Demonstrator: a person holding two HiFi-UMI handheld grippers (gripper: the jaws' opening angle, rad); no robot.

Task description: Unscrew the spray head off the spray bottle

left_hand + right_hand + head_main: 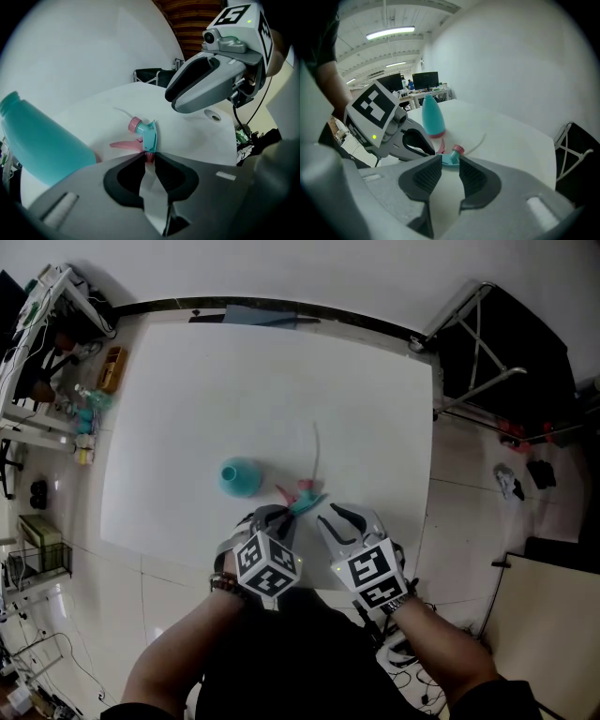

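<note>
Jaws, left gripper [148,157]: drawn almost together, tips nipping the pink lower end of the spray head [146,136].
Jaws, right gripper [450,161]: set a moderate gap apart, with the teal body of the same spray head caught between their tips.
Spray head: teal housing, pink nozzle, pink trigger. It is off the bottle, down at the white table [234,381] near the front edge, between the two grippers. A thin dip tube [316,442] trails from it across the tabletop.
Spray bottle [240,476]: teal with a pink band at the base, standing upright with its neck open. From the head view it is near the spray head, on its left.
Grippers: side by side, angled downward, marker cubes uppermost.
Surroundings: black rack with metal tubing [525,343] on the floor right of the table; cluttered shelf [37,343] on the left.
</note>
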